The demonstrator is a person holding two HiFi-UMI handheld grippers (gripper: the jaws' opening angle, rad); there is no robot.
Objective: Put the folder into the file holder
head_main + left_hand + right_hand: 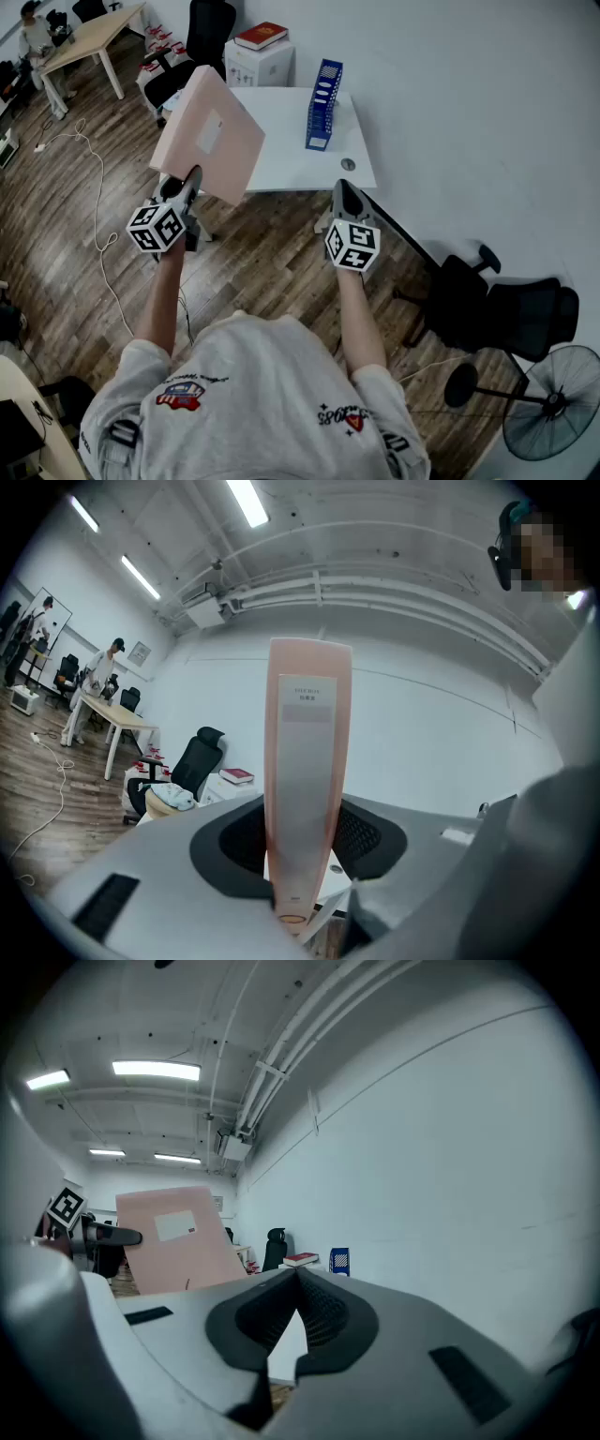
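While the left gripper [190, 180] clamps the pink folder [208, 136] by its bottom edge, up over the table's [281, 164] near-left side, the right gripper [344, 194] rides closed, empty. Gripped that low, the folder could swing and clip the blue file holder [323, 92], tipping it!

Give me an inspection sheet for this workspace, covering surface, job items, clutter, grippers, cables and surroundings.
Surface: white rectangular table.
Job's things: pale pink flat folder held tilted in the air; blue slotted file holder upright on the table.
Clutter: small grey round disc on the table.
Grippers: left gripper shut on the folder; right gripper shut, empty.
Cables: white cable across the wooden floor.
Surroundings: black office chair, floor fan, red book on a white box.
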